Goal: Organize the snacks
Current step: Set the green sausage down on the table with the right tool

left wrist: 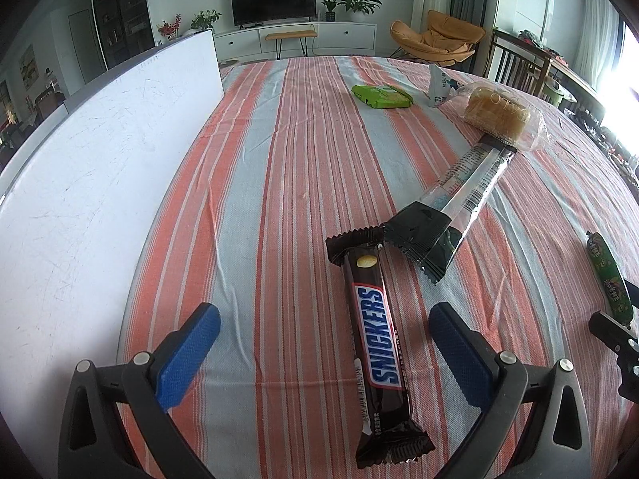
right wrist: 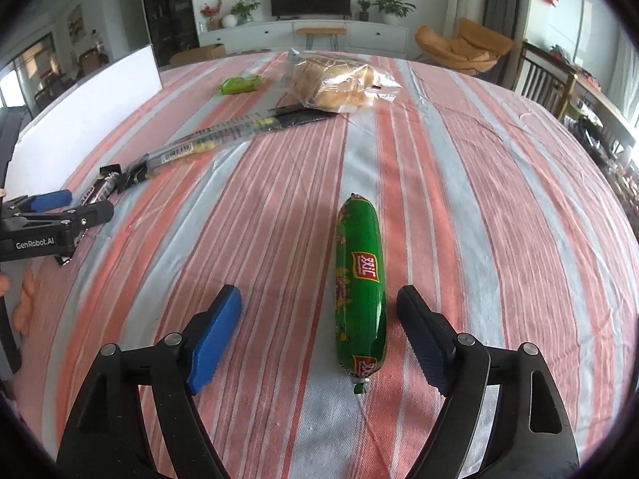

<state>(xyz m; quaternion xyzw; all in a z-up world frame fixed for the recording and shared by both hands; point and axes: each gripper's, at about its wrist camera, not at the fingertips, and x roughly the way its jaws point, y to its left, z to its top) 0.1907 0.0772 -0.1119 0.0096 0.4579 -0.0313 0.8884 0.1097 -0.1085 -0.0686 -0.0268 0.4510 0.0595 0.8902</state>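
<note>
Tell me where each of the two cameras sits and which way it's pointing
Left wrist: on the left gripper, angled down at the Snickers bar between its open jaws; the right gripper shows at the right edge.
Right wrist: on the right gripper, angled down at the green sausage between open jaws; the left gripper shows at left.
Shared: striped tablecloth, bread bag, long clear packet.

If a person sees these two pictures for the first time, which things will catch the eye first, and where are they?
A Snickers bar lies lengthwise between the open pads of the left tool on the red and grey striped tablecloth. A bright green sausage lies the same way inside the open right tool. Behind them, a long clear packet points toward a bagged bread.
</note>
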